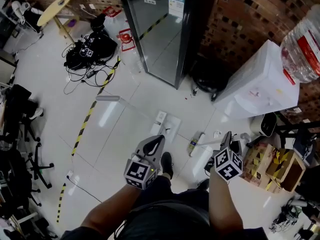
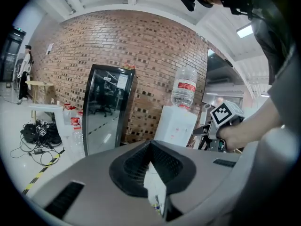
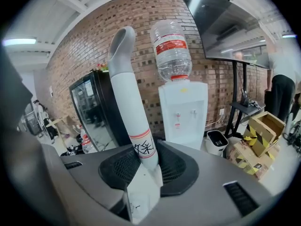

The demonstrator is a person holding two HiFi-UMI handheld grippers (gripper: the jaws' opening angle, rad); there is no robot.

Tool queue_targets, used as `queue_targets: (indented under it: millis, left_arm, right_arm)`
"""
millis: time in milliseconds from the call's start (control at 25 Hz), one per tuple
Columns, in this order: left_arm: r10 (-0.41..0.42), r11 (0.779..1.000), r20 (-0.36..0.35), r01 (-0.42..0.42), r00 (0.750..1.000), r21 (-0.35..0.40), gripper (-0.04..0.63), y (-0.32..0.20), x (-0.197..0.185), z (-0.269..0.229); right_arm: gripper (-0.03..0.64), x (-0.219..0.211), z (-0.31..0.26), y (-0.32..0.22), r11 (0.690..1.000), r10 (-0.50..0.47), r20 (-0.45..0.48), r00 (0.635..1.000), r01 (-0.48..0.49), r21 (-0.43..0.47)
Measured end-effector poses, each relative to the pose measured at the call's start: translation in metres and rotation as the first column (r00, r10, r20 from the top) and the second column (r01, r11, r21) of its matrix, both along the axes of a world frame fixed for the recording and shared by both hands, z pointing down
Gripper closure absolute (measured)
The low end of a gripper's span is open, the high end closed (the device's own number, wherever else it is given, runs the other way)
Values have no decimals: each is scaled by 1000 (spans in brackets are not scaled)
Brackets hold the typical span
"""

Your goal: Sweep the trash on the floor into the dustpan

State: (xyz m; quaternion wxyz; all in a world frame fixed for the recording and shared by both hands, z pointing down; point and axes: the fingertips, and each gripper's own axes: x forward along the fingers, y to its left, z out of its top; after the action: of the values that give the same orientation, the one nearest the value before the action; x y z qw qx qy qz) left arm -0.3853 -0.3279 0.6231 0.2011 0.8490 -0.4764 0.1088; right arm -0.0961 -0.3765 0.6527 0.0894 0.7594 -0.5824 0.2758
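a glossy white floor (image 1: 125, 134) fills the head view, with a brick wall (image 1: 240, 14) along the top edge and a black glass-door fridge (image 1: 160, 29) at upper centre. at the right stands a white water dispenser (image 1: 260, 84) with an upturned water bottle (image 1: 302, 39) seated in its top. just below it is a small white bin (image 1: 268, 124) with a dark inside whose contents cannot be made out. at lower right, open cardboard boxes (image 1: 275, 166) hold yellow-and-black packs. a plastic bottle (image 1: 195, 144), the plainest piece of trash, lies on the floor at lower centre, between the two grippers. the right gripper (image 3: 146, 166) has its jaws clamped on a white handle (image 3: 124, 88) with red bands, which rises to a slanted end at the upper left of its view. the left gripper (image 2: 153, 173) has its jaws pressed onto a thin white piece (image 2: 154, 187), seen edge-on. white flat shapes (image 1: 170, 125) lie on the floor just above the left gripper; whether they are the dustpan cannot be told.
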Motion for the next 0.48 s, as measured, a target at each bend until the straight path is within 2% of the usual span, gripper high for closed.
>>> queue_targets:
  millis: [280,400,480]
  left_arm:
    - [-48,999,8,48,999,11,573,1,-44,-5]
    - [-80,996,8,80,997,26,574,3,-67,-13]
    - [-80,996,17,79,997,40,574,6,-78,-21]
  right_arm:
    - [492,-96,-3,-39,994,-110,101,989,107,35]
    - [489,-128,-13,-51,990,-135,154,979,126,66]
    - [493,-142,-23,-53,983,-170,155,973,156,97]
